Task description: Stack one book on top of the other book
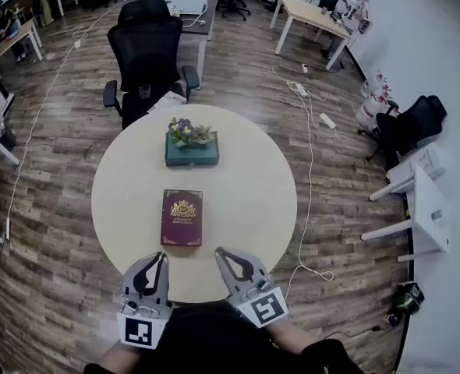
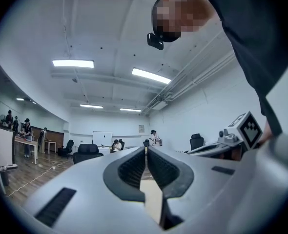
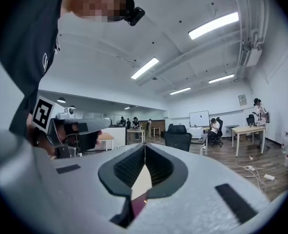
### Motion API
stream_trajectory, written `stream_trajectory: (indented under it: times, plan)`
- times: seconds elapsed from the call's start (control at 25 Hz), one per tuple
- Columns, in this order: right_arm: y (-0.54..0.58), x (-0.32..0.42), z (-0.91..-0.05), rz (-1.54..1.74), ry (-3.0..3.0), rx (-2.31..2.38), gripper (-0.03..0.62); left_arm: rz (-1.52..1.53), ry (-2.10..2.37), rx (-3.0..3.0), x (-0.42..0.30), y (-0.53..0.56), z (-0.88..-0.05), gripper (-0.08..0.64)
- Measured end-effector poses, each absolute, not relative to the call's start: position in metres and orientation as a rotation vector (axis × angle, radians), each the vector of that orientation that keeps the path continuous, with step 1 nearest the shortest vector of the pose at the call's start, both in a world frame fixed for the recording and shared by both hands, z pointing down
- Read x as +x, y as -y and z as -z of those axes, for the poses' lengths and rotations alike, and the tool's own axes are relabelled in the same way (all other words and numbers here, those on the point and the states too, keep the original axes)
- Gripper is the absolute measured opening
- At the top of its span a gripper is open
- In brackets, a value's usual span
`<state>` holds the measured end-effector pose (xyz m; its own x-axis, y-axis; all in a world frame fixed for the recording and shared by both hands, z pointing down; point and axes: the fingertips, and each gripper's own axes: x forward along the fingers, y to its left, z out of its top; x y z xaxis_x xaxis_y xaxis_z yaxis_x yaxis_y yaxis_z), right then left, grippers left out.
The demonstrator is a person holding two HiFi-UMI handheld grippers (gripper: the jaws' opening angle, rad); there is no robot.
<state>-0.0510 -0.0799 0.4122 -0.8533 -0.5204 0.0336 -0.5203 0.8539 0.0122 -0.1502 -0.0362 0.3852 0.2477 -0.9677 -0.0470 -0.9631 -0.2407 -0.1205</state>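
A maroon book (image 1: 182,217) with a gold crest lies flat near the middle of the round cream table (image 1: 261,201). Beyond it lies a dark green book (image 1: 192,153) with a small bunch of flowers (image 1: 188,132) on its far edge. My left gripper (image 1: 164,256) hovers over the table's near edge, shut and empty. My right gripper (image 1: 218,252) is beside it, also shut with nothing held. Both point level toward the books. In the left gripper view the jaws (image 2: 146,149) meet tip to tip; in the right gripper view the gripper (image 3: 144,145) is closed too, with a sliver of the maroon book (image 3: 138,208) below.
A black office chair (image 1: 146,53) stands at the table's far side. A white cable and power strips (image 1: 312,104) trail over the wooden floor at right. White desks (image 1: 417,201) and a black chair stand at the right wall. People sit at desks in the far background.
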Motion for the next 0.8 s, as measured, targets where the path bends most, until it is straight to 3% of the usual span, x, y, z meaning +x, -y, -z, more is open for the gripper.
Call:
stream_trajectory:
  times: [0.4, 0.56, 0.8]
  plan:
    - [0.093, -0.043, -0.440, -0.081, 2.913, 0.884, 0.007, 0.084, -1.928, -2.450, -0.153, 0.052, -0.411, 0.006]
    - [0.121, -0.030, -0.440, -0.071, 2.885, 0.985, 0.008, -0.054, -1.974, -2.334, -0.178, 0.073, -0.388, 0.006]
    - [0.161, 0.007, -0.439, -0.023, 2.809, 1.150, 0.008, -0.023, -2.056, -2.263, -0.220, 0.082, -0.399, 0.006]
